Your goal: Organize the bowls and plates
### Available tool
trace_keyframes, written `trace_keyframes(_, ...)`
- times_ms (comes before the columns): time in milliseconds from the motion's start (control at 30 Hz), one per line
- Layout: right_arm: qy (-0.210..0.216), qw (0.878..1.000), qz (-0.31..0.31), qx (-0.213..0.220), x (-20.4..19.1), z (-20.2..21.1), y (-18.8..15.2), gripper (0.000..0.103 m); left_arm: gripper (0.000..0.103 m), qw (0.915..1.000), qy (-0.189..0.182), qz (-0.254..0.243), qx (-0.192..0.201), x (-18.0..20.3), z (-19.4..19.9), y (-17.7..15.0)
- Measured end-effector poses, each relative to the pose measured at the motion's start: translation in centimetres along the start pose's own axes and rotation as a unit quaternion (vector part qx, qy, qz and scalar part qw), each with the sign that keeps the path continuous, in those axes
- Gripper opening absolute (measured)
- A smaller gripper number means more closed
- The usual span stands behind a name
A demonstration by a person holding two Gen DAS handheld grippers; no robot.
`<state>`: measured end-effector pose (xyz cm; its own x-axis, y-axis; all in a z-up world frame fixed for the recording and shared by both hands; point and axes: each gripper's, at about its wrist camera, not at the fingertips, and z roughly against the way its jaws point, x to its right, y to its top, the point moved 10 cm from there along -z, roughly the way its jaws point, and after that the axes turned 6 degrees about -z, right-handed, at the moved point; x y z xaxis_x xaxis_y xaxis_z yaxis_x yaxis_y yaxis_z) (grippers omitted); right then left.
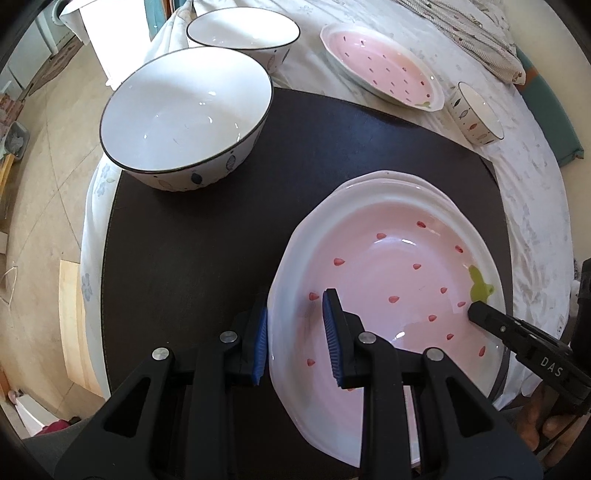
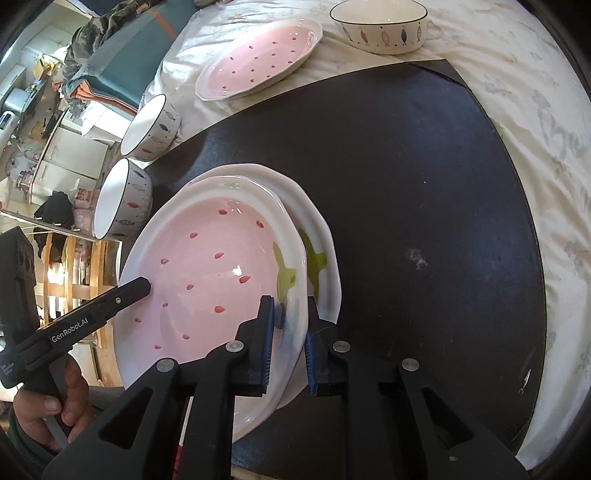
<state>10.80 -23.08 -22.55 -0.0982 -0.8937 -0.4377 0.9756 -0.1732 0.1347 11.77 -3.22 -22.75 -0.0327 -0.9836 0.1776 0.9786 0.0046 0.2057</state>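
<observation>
A pink plate with red seed marks and a white rim (image 1: 388, 266) (image 2: 207, 266) sits over a matching plate (image 2: 319, 225) on the dark mat (image 1: 184, 277) (image 2: 424, 166), shifted a little off it. Whether it rests on that plate I cannot tell. My left gripper (image 1: 297, 336) is shut on its left rim, one blue pad inside and one outside. My right gripper (image 2: 290, 343) is shut on the opposite rim beside the green leaf mark. One finger of each gripper shows in the other's view: the right one (image 1: 495, 321), the left one (image 2: 125, 295).
A large white bowl (image 1: 184, 114) stands on the mat's far left, with another (image 1: 243, 33) (image 2: 380, 26) behind it on the white cloth. A third pink plate (image 1: 384, 66) (image 2: 258, 59) and small fish-pattern bowls (image 1: 476, 114) (image 2: 151, 125) (image 2: 123, 199) lie off the mat. A hand (image 2: 55, 398) holds the left gripper.
</observation>
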Motion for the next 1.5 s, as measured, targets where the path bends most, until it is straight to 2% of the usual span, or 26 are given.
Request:
trace_keyframes(367, -0.006, 1.000, -0.015, 0.012, 0.4, -0.1, 0.8, 0.017, 0.023, 1.0000, 0.002, -0.002, 0.002, 0.1, -0.6, 0.1)
trace_keyframes(533, -0.005, 1.000, -0.023, 0.021, 0.7, 0.2, 1.0, 0.017, 0.023, 0.9998, -0.017, 0.010, -0.003, 0.2, -0.7, 0.9)
trace_keyframes(867, -0.003, 0.999, -0.028, 0.025, 0.8, 0.4, 0.8, 0.017, 0.024, 0.9999, -0.011, 0.003, 0.002, 0.3, -1.1, 1.3)
trace_keyframes(933, -0.007, 0.999, -0.024, 0.020, 0.7, 0.4, 0.7, 0.018, 0.024, 0.9999, -0.013, 0.004, 0.000, 0.3, -1.0, 1.0)
trace_keyframes(1033, -0.023, 1.000, -0.002, 0.015, 0.4, 0.5, 0.0, 0.020, 0.024, 0.9999, 0.003, -0.015, 0.005, 0.5, -0.8, 0.8)
trace_keyframes(1133, -0.030, 0.999, 0.013, 0.013, 0.2, 0.6, -0.5, 0.020, 0.028, 0.9996, 0.012, -0.024, 0.007, 0.6, -0.8, 0.5)
trace_keyframes(1167, -0.030, 0.999, 0.016, 0.012, 0.3, 0.6, -0.6, 0.020, 0.033, 0.9997, 0.012, -0.022, 0.005, 0.5, -0.9, 0.4)
trace_keyframes(1300, -0.026, 1.000, 0.007, 0.009, 0.5, 0.9, -1.0, 0.017, 0.035, 0.9996, 0.013, -0.024, 0.000, 0.5, -1.2, 0.4)
trace_keyframes(1433, -0.001, 1.000, -0.025, -0.006, 0.9, 0.9, -1.2, 0.017, 0.041, 0.9994, 0.020, -0.027, -0.002, 0.3, -1.3, 0.3)
trace_keyframes(1500, 0.031, 0.997, -0.063, -0.022, 1.3, 0.9, -1.3, 0.021, 0.046, 0.9996, 0.016, -0.022, -0.008, 0.2, -1.5, 0.0)
